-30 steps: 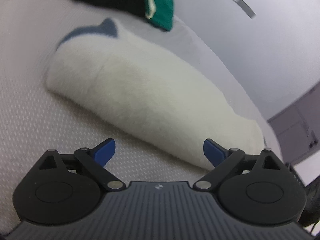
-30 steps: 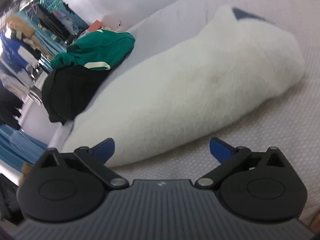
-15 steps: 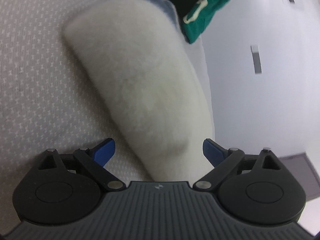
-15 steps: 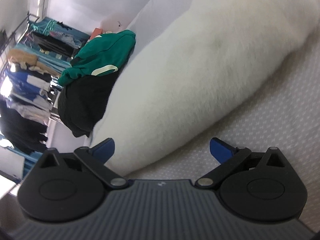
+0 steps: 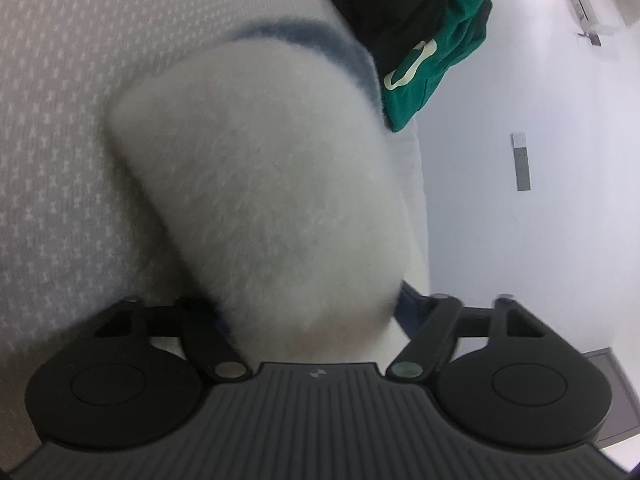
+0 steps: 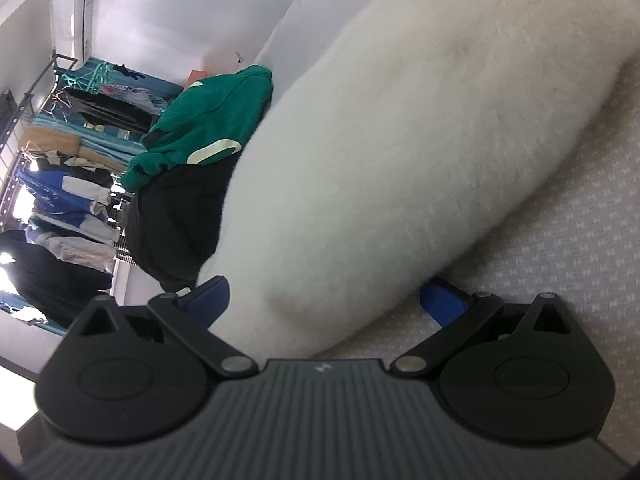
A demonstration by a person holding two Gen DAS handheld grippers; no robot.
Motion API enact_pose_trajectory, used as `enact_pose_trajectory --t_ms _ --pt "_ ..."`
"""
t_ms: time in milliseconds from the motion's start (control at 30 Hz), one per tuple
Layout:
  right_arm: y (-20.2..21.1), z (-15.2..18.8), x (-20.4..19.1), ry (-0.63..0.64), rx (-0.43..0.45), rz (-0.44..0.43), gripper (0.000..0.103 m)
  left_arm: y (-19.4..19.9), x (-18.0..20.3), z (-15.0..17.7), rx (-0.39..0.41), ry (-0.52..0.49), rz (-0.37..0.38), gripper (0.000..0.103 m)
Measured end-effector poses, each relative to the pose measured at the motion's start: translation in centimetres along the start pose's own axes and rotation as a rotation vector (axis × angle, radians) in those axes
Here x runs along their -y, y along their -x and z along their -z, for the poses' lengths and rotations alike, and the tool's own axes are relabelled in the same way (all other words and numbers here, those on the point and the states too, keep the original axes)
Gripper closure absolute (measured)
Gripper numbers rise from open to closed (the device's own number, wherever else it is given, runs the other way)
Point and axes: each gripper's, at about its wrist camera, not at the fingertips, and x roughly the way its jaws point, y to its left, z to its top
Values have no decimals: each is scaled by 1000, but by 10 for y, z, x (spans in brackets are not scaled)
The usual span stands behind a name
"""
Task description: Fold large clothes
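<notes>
A folded white fluffy garment (image 5: 264,184) with a blue-grey trim at its far end lies on the grey patterned bed surface (image 5: 52,120). My left gripper (image 5: 312,308) is open, its blue fingers straddling the near end of the garment, mostly hidden by the fluff. In the right wrist view the same garment (image 6: 400,152) fills the middle. My right gripper (image 6: 324,296) is open, with its blue fingertips (image 6: 210,294) on either side of the garment's other end.
A green and black pile of clothes (image 5: 420,28) lies just beyond the white garment, also in the right wrist view (image 6: 200,136). A rack of hanging clothes (image 6: 60,184) stands at the far left. A white wall (image 5: 540,200) is on the right.
Both grippers have moved forward onto the ends of the white garment, so that it now sits between their open fingers. The views have tilted further.
</notes>
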Motion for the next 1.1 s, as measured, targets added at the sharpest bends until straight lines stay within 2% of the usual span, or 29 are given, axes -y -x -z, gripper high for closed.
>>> enact_pose_trajectory --t_ms 67,167,333,433,533,633,767,833,900,933,967,1000,1100 --pt "0 -3 2 -3 20 2 0 0 1 0 6 -21 -18 38" --pt "5 -12 5 -6 73 14 0 -1 7 -1 19 -67 -37 42" --pt "17 -26 20 -107 162 18 0 1 15 -1 27 -105 -52 44" --pt "30 -35 24 -93 244 94 3 1 16 -1 29 -114 -54 45" --pt "43 -43 37 -149 319 106 4 1 16 -3 30 -114 -48 45" --pt "43 -48 44 -173 336 91 3 2 15 -1 32 -122 -47 45" --pt "32 -50 40 -107 302 110 2 1 18 -1 31 -144 -55 45" --pt "32 -49 39 -102 308 117 7 2 20 0 33 -152 -60 45" --pt "36 -48 41 -113 314 123 25 3 24 3 37 -167 -66 45" --pt "39 -48 43 -119 315 122 28 5 25 5 43 -179 -69 46" --pt "41 -47 43 -118 316 119 35 6 27 6 49 -186 -69 47" --pt "42 -45 41 -101 319 121 41 9 28 8 55 -196 -71 47" --pt "51 -37 28 -22 342 123 52 23 34 15 91 -238 -75 51"
